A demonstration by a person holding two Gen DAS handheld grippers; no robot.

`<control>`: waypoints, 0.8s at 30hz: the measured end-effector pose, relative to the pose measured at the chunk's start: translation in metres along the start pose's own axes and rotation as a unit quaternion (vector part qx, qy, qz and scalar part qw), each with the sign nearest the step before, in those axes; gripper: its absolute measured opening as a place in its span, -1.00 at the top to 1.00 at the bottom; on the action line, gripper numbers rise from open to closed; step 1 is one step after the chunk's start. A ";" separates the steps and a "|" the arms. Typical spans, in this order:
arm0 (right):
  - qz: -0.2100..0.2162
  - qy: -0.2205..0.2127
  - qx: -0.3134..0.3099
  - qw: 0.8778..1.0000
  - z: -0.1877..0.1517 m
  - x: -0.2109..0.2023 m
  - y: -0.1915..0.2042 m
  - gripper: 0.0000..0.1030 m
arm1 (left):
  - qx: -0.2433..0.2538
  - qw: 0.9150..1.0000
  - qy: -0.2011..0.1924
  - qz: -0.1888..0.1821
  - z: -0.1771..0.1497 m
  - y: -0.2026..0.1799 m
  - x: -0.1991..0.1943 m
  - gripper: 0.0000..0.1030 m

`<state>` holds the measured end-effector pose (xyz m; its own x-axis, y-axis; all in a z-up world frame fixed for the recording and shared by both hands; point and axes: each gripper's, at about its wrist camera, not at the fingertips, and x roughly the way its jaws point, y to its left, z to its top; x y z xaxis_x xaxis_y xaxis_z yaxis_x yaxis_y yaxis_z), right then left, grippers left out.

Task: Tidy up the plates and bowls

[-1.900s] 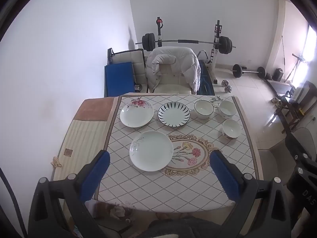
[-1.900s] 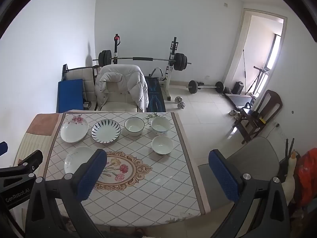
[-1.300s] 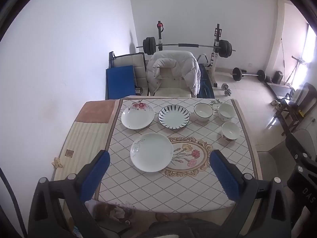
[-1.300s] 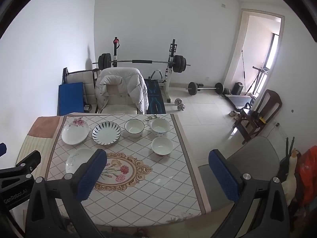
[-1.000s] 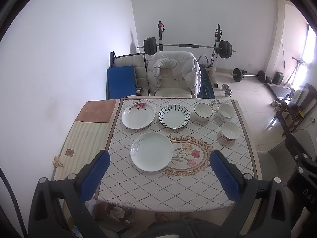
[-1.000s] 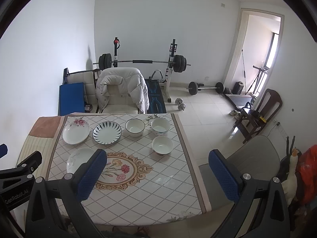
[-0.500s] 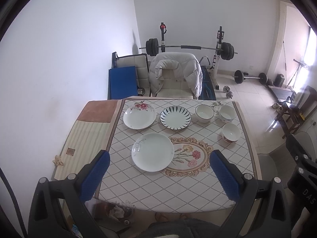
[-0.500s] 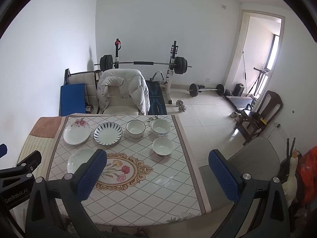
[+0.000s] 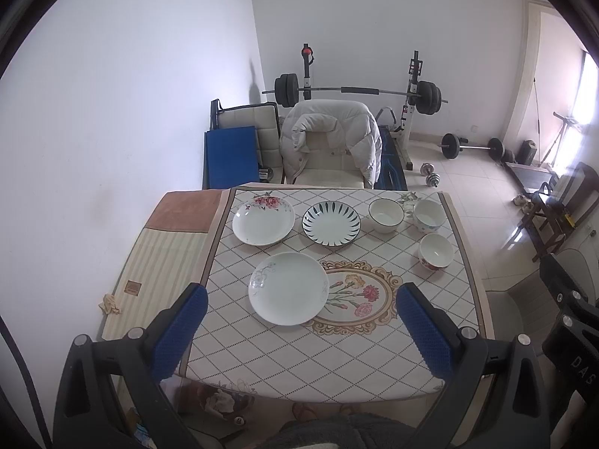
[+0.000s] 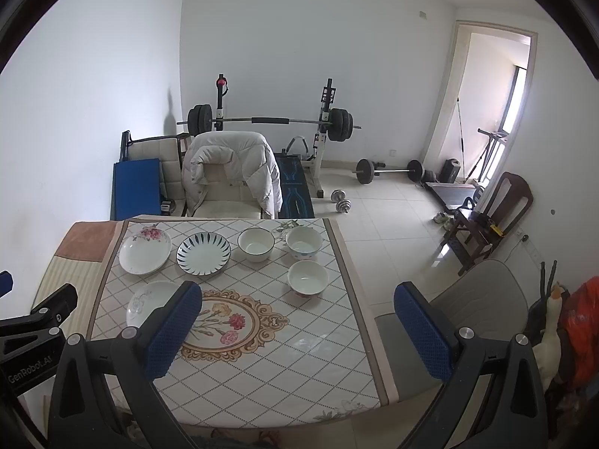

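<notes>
High over table (image 9: 337,355), L claw (image 9: 299,299) & R claw (image 10: 295,292) hover level, jaws apart, empty.

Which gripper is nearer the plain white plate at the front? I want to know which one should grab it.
Left. The left gripper hangs open right over the plain white plate; the right gripper, also open, sits off to the plate's right.

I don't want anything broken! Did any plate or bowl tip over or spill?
Nothing stands out. The three plates and three bowls all sit upright and apart on the tablecloth, with no visible spill or crack. Both grippers hover open above the near edge.
</notes>
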<state>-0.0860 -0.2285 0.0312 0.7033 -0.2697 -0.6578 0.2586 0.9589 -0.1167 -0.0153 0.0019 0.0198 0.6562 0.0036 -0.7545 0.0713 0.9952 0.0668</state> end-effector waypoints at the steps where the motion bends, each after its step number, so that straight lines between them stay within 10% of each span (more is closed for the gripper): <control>1: 0.001 0.000 0.000 1.000 0.000 0.000 0.000 -1.00 | 0.000 1.000 0.000 0.000 0.000 0.000 0.000 -0.99; 24: -0.004 -0.003 0.001 1.000 -0.001 -0.002 0.003 -1.00 | -0.001 1.000 -0.002 0.000 0.000 0.003 0.000 -0.99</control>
<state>-0.0872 -0.2254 0.0314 0.7054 -0.2782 -0.6519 0.2661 0.9564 -0.1203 -0.0148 0.0053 0.0199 0.6597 0.0035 -0.7516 0.0694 0.9954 0.0656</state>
